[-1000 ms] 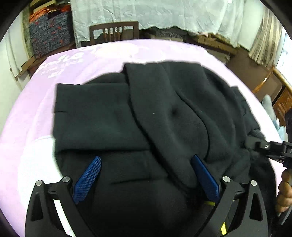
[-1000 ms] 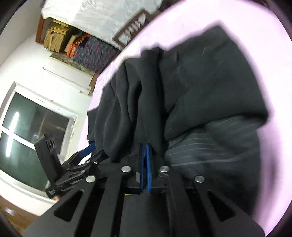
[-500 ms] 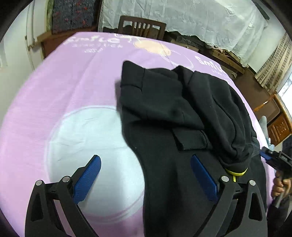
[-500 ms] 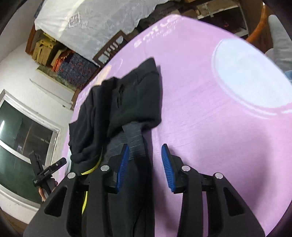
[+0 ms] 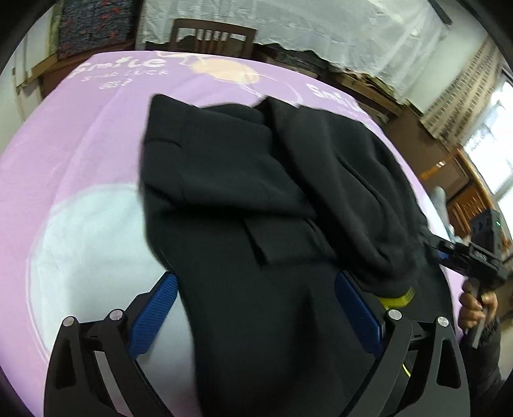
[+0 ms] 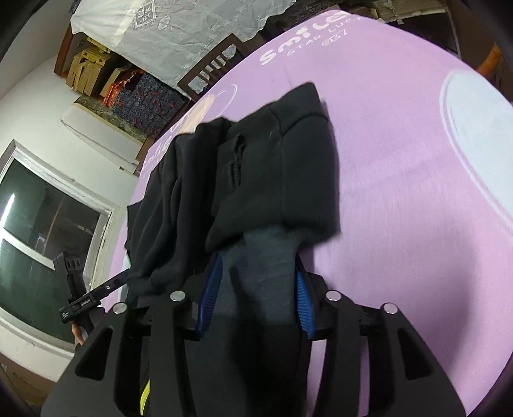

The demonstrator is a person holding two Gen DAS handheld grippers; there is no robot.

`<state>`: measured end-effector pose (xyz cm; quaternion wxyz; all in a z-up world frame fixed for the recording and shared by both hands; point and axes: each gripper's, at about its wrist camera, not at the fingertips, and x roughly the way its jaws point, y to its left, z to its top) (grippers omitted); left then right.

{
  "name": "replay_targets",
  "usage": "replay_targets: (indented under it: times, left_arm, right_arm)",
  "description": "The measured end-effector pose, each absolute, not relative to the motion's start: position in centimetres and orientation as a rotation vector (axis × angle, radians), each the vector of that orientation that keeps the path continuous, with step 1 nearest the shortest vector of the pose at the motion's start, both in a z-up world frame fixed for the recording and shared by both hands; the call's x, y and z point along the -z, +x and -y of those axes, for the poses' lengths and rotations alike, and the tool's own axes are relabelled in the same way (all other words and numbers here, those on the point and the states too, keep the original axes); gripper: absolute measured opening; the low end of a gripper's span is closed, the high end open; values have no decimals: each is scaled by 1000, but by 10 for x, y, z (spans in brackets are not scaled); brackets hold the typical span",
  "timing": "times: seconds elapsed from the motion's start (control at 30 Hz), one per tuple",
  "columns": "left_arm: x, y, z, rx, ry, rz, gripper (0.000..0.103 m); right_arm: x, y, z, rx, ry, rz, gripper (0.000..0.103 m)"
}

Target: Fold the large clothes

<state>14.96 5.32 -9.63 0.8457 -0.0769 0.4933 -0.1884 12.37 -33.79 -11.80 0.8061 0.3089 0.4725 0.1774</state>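
A large black garment [image 5: 256, 199] lies folded in layers on a pink cloth-covered table [image 5: 80, 134]. It also shows in the right wrist view [image 6: 256, 179], with its grey inner hem [image 6: 259, 272] nearest the camera. My left gripper [image 5: 253, 308] is open, its blue pads spread on either side of the garment's near edge. My right gripper [image 6: 256, 288] is open, with the grey hem lying between its pads. The right gripper also shows in the left wrist view [image 5: 461, 256] at the garment's right edge.
A wooden chair [image 5: 213, 35] stands at the table's far side under a white lace cloth [image 5: 320, 22]. Stacked boxes [image 6: 96, 67] and a window [image 6: 41, 234] are to the left. The pink cloth has white circles [image 6: 477, 128] and lettering.
The right gripper opened and let go of the garment, then moved in over the hem. The left gripper pulled back from the garment, then came closer over its near edge.
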Motion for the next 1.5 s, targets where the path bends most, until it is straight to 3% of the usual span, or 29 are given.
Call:
replay_targets:
  times: [0.67, 0.73, 0.83, 0.87, 0.93, 0.97, 1.2, 1.5]
  left_arm:
    - [97, -27, -36, 687, -217, -1092, 98]
    - [97, -26, -31, 680, -199, -1081, 97]
    - [98, -16, -27, 667, -218, -1063, 77]
    - [99, -14, -28, 655, -217, -1061, 55]
    - [100, -13, -31, 612, -198, -1058, 22]
    - [99, -12, -35, 594, -197, -1053, 14]
    - [73, -15, -71, 592, -306, -953, 11]
    - [34, 11, -62, 599, -280, -873, 11]
  right_arm:
    - [110, -69, 325, -513, 602, -1029, 42]
    - [111, -70, 323, -506, 602, -1026, 27]
    - [114, -69, 322, -478, 605, -1022, 15]
    - [114, -70, 323, -473, 609, -1020, 13]
    - [111, -75, 321, -472, 614, -1004, 12]
    - [109, -78, 321, -473, 616, -995, 12]
    - [89, -80, 319, -535, 678, -932, 11]
    - [47, -49, 324, -607, 737, -849, 11]
